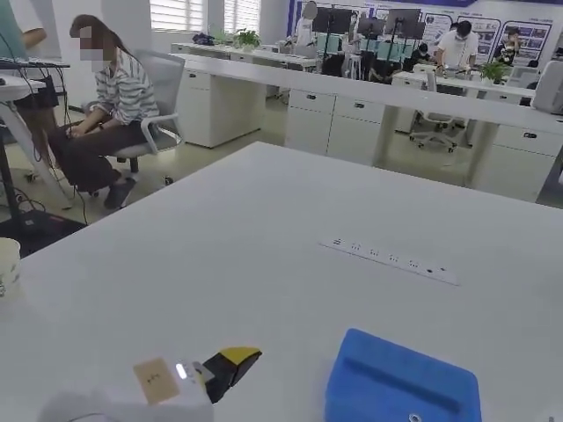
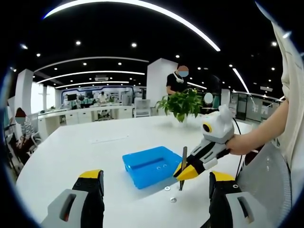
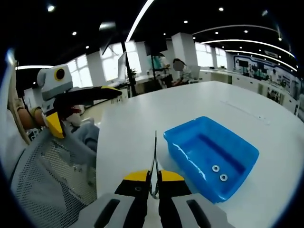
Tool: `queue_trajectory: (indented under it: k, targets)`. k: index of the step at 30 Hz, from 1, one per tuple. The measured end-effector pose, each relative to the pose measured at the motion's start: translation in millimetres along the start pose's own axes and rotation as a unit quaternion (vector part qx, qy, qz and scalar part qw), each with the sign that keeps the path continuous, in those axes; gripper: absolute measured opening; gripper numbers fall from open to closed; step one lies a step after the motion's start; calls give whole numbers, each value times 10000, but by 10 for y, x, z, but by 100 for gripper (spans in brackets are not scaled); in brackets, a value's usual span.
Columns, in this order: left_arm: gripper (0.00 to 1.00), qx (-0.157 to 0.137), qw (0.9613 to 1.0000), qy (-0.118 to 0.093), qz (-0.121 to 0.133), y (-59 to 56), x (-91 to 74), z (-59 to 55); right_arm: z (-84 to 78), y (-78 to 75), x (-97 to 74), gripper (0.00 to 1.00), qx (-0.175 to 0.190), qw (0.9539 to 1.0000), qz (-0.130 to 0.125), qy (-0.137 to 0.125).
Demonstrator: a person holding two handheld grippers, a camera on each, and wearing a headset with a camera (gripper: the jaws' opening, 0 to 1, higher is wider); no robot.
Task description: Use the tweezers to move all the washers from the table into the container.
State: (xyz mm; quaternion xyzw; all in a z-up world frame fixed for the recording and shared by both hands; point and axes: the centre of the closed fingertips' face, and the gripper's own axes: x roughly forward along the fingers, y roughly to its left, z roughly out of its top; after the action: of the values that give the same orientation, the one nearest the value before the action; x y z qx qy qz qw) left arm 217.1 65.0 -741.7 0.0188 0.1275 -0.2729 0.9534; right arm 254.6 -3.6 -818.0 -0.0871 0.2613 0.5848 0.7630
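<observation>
Yellow-tipped jaws spread wide with nothing between them on the left gripper (image 2: 156, 176). Ahead sits the shallow blue plastic container (image 2: 142, 164), rectangular, on the smooth white table (image 2: 71, 152), with two ring-shaped washers (image 2: 158, 167) inside. Right of it, two loose washers (image 2: 167, 188) lie flat on the tabletop, thin metal tweezers (image 2: 183, 164) point tips-down close by, pinched tight in the right gripper (image 2: 186, 173).
</observation>
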Motion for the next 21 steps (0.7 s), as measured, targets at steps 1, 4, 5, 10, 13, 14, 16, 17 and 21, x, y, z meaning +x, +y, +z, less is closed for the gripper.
queue_trajectory:
  k: [1,4,5,10,13,14,16,17,21]
  targets:
    - [94,2,10000,-1,7,1,0,0,33,-7,-11,3,9,10000,4,-32]
    - [94,-3,10000,-8,16,4,-2,3,107,-24,-33,3,38,9999,17,-97]
    - [94,1,10000,-8,28,7,-4,3,143,-38,-45,3,44,9999,23,-131]
    - [93,-10,10000,-25,43,13,-7,10,272,-88,-90,3,170,9995,81,-257]
    - [93,-7,10000,-30,47,14,-8,13,335,-112,-116,3,266,9991,122,-314]
    - [93,-8,10000,-29,47,14,-9,13,355,-126,-121,3,349,9987,166,-332]
    - [93,-13,10000,-36,50,14,-11,15,398,-147,-125,3,520,9977,260,-354]
    - [93,-9,10000,-41,57,17,-12,17,421,-162,-128,3,570,9972,297,-378]
    - [93,-12,10000,-41,61,20,-12,19,552,-257,-146,3,911,9936,386,-541]
